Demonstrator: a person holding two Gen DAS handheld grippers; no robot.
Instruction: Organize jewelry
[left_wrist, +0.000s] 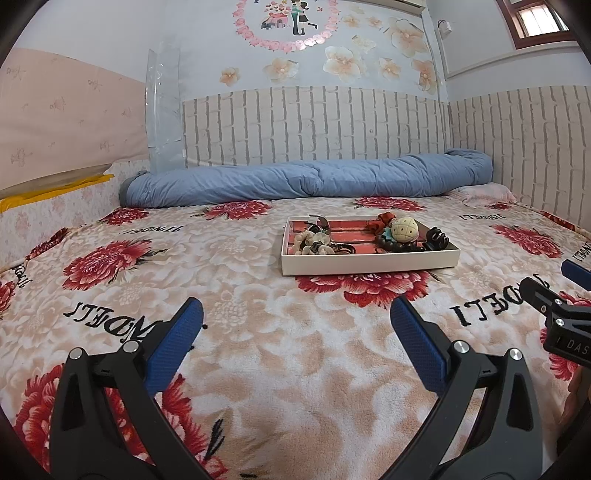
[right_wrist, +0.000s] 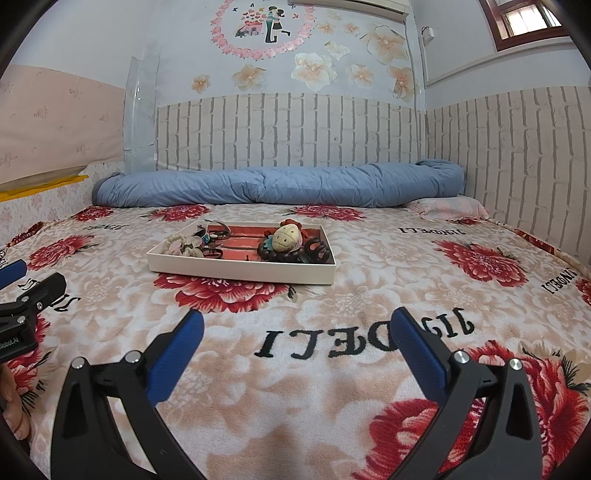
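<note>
The jewelry tray (left_wrist: 369, 263) sat on the floral bed blanket (left_wrist: 258, 332), well ahead of us, its pieces heaped at both ends. We held the left hand-held gripper (left_wrist: 295, 317) and the right hand-held gripper (right_wrist: 297, 325) low over the blanket, both spread wide and empty. We judged the cream bead bracelet (right_wrist: 181, 248) light but loose and apt to slide, best pinched across a single strand. The black claw clip (right_wrist: 316, 251) looked rigid and springy, safest gripped on its solid back. The round cream charm (right_wrist: 284, 236) seemed hard and slippery; its cord appeared the better hold. The shallow tray itself looked light enough to skid on the plush pile.
</note>
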